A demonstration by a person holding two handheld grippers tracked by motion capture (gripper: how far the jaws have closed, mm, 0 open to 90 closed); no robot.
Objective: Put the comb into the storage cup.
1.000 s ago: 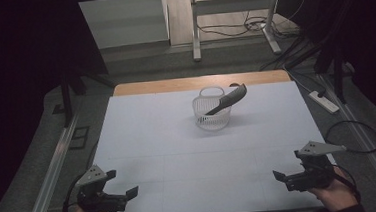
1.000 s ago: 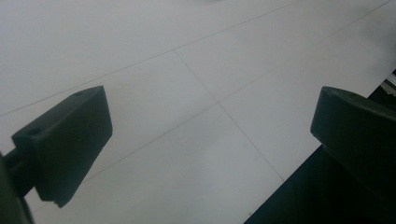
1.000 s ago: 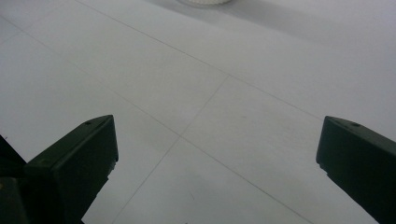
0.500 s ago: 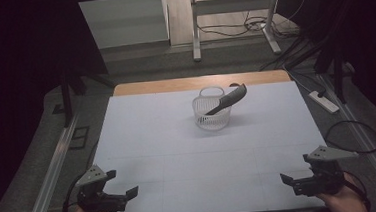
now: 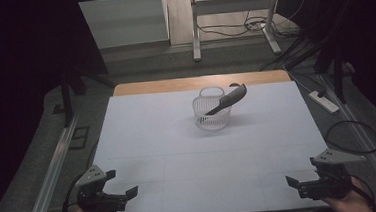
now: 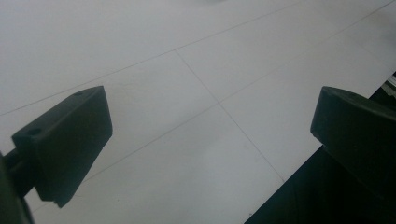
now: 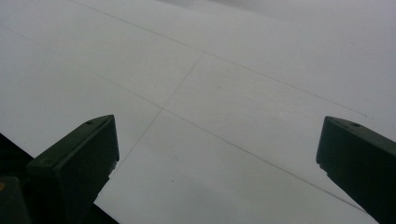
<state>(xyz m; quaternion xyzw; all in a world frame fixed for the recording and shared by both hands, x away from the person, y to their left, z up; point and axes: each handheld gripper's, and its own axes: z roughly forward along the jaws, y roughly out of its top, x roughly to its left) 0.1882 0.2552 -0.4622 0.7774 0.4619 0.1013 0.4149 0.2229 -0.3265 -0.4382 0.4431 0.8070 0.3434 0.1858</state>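
A basket (image 5: 212,114) stands mid-table (image 5: 153,138) toward the far edge (a comb (image 5: 228,99) leans inside)

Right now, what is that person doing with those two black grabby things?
A person holds a gripper in each hand at the near edge of a white table. The left gripper and the right gripper are both open and hold nothing, with only bare tabletop between their fingers. Far across the table stands a clear basket with a dark brush leaning in it, handle sticking out over the rim. Neither gripper is near it.
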